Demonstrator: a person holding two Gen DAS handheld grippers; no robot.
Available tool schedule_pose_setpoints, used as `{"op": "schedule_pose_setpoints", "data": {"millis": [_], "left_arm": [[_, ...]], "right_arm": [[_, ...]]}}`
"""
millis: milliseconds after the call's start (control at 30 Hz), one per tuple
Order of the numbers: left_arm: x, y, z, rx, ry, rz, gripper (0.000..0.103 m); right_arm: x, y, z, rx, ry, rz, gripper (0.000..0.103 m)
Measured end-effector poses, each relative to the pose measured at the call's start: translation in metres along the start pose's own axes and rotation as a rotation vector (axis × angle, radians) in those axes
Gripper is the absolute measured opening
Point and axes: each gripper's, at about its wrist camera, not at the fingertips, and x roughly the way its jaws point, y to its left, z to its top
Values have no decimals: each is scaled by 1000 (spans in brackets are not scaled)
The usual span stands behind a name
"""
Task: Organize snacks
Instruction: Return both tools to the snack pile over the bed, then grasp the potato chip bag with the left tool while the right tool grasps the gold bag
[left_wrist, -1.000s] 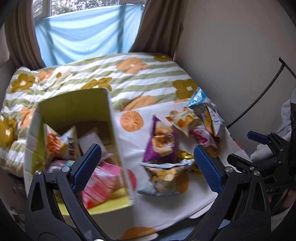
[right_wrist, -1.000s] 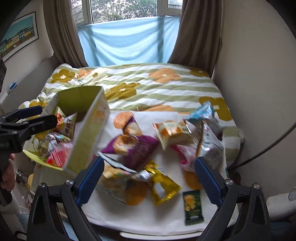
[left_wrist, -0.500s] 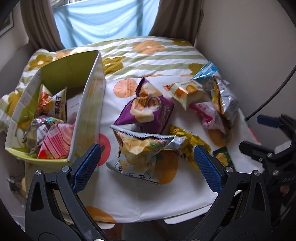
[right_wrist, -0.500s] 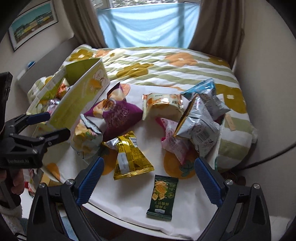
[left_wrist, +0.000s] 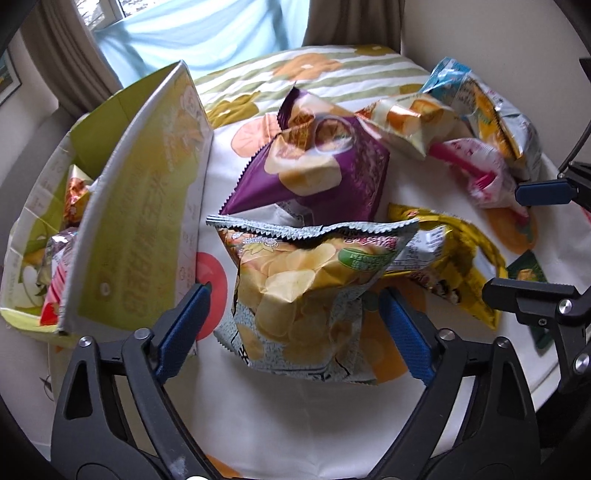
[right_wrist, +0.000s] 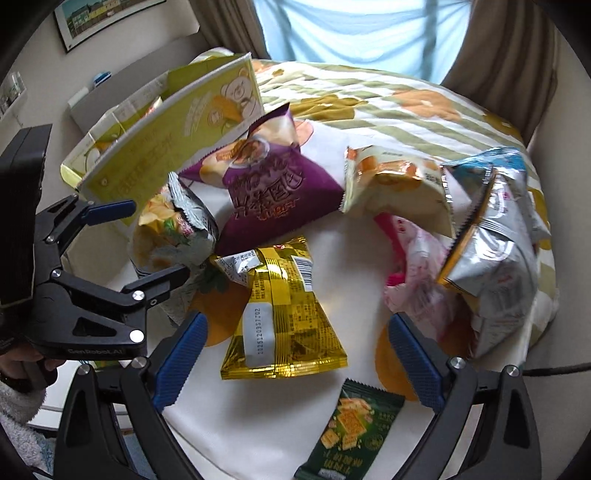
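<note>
A pale green potato chip bag (left_wrist: 303, 288) stands on the white cloth between the jaws of my left gripper (left_wrist: 295, 299). The jaws are closing and the pads are still clear of the bag. In the right wrist view the left gripper (right_wrist: 147, 240) straddles the same chip bag (right_wrist: 170, 229). My right gripper (right_wrist: 297, 325) stands open low over a gold-yellow snack bag (right_wrist: 284, 314), which it does not touch. A yellow-green carton (left_wrist: 140, 229) with several snacks inside stands at the left.
A purple bag (right_wrist: 273, 184), a cream and orange bag (right_wrist: 399, 184), a pink bag (right_wrist: 413, 266) and a silver bag (right_wrist: 491, 251) lie behind. A small dark green packet (right_wrist: 351, 424) lies near the table's front edge. A quilted bed (right_wrist: 388, 96) sits beyond.
Both grippers have dropped toward the table and tipped downward. The left one now frames the chip bag with narrower jaws. The right one has come over the gold-yellow bag.
</note>
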Motion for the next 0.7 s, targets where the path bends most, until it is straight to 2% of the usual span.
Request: {"op": "schedule_pose_setpoints", "data": {"millis": [167,333,367,400,700], "left_arm": [[18,-2,-3,11,31,-23,86],[25,-6,-4,32,42,-12,86],[25,-7,-5,37,41,-9,83],[25,-8,-5,45,40,0,74],[30,-6,-10,71,55,-12,67]], "right_arm": [[20,4,7,-54,35,17,97],[33,2,11,-49,56,37,96],[34,3,11,-47,59,40,96],[36,3,12,-47,61,43,95],[50,8,16,-57,89,48,85]]}}
